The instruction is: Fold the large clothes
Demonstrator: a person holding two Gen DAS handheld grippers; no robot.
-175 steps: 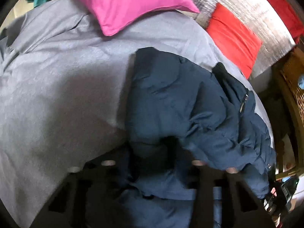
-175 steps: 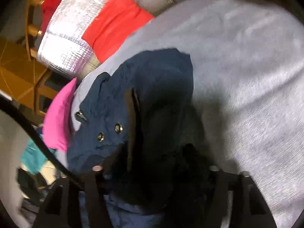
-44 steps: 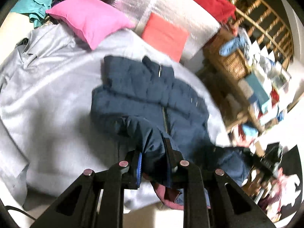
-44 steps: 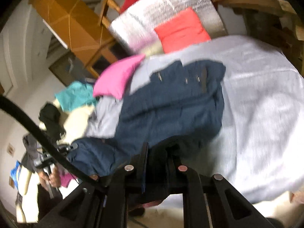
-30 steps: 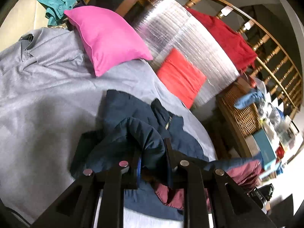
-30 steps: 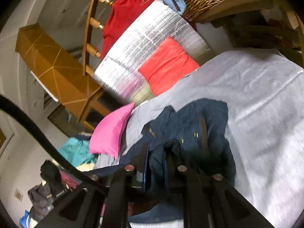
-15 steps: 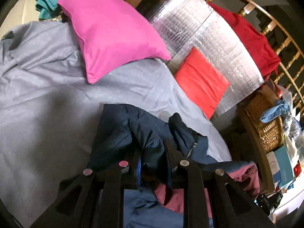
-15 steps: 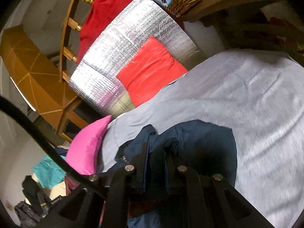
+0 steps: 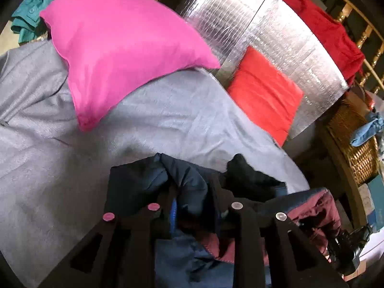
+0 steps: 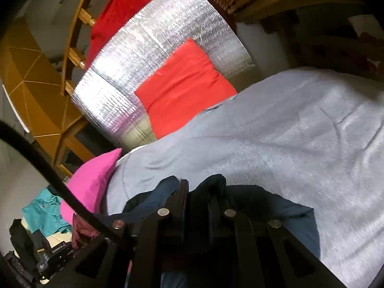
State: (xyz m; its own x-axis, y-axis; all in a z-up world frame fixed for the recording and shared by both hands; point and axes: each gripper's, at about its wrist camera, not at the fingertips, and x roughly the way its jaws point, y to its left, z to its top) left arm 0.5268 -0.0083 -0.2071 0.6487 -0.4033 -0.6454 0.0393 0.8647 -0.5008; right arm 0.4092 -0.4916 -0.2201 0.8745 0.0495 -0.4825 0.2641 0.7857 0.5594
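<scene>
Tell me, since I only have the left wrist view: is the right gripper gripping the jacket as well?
Observer: Yes. The right gripper is shut on a bunched fold of the navy jacket, with fabric pinched between its fingers.
Operator: Is anything in front of that camera that I can't see from here?
Observer: A black cable arcs across the lower left of the right wrist view.

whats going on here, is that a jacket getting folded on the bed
Yes. A person with a handheld gripper in each hand is folding a navy puffer jacket on a bed with a grey cover. The right gripper is shut on a bunch of the jacket. The left gripper has jacket fabric between its jaws, which are opening. The jacket's maroon lining shows. A pink pillow lies beyond.
</scene>
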